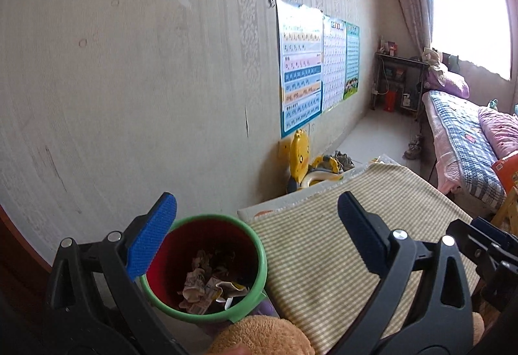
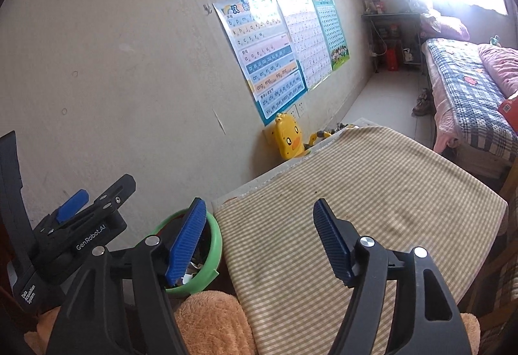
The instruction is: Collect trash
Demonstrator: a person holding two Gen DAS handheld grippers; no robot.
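Both grippers, left [image 1: 257, 225] and right [image 2: 259, 225], fingers apart and empty, above bin [image 1: 207, 316] beside bare tabletop [image 2: 372, 193] edge.

black plastic right gripper [image 2: 259, 238] — ribbed blue pads, silver screws; left gripper [image 1: 255, 235] alike.

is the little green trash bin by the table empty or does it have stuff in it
Not empty. The green-rimmed bin stands upright beside the table, and crumpled paper scraps lie at its bottom.
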